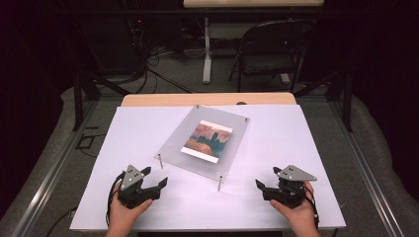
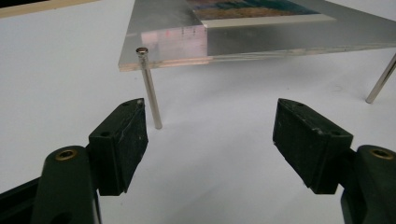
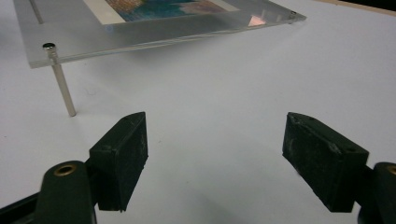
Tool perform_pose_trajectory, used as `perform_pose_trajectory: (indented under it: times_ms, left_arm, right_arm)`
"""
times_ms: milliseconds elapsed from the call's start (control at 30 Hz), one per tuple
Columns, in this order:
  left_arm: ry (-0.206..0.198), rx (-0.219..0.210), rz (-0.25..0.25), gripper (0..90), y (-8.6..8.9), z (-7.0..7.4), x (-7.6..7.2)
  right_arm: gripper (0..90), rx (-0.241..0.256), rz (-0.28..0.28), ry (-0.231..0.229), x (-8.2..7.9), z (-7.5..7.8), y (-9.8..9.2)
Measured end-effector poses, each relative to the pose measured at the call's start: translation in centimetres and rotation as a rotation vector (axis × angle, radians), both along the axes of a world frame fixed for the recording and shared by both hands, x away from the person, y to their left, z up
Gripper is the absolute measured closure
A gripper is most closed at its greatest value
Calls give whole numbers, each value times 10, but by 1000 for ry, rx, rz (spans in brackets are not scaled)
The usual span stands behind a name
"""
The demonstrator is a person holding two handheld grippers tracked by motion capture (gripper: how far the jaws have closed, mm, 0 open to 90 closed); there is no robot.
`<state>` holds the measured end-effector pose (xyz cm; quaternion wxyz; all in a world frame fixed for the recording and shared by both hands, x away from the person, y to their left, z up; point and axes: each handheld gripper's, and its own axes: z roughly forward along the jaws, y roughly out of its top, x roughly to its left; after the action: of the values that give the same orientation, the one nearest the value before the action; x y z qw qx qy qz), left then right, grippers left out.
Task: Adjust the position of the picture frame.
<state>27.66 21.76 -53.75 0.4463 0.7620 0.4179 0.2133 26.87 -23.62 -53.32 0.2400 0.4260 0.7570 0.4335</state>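
A clear frame [image 1: 205, 143] is seen near the middle of the white desk [image 1: 276, 148], turned at an angle to the desk's edges. It is raised off the surface on thin metal posts, one at each corner. A picture [image 1: 207, 139] in orange and teal is held flat inside the frame.

The left tool [image 1: 157, 177] is held low at the near left of the desk, just short of the frame's near left corner. Its jaws are spread wide apart, and nothing is gripped between them. In the left gripper view, a post [image 2: 150, 88] is seen just beyond the tip of the left-hand jaw, with the frame's corner resting above it; the tool is not touching either.

The right tool [image 1: 266, 178] is held at the near right of the desk, apart from the frame. Its jaws are likewise wide apart and empty. In the right gripper view, the frame's edge and another post [image 3: 61, 84] are seen ahead and to the left, with bare desk between the jaws.

A folding chair [image 1: 269, 47] is seen behind the desk.
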Motion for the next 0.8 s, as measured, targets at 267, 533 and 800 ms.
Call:
perform_pose_trajectory:
  times_ms: [267,533,800]
  left_arm:
    - [18,-30,17,264,4,-2,1]
    - [61,-61,-6,363,6,-3,3]
    - [87,-6,1,421,6,-7,10]
  right_arm:
    - [283,-18,45,0,-5,1,11]
    - [401,28,98,33,-3,-2,17]
    - [425,61,116,42,-4,-1,17]
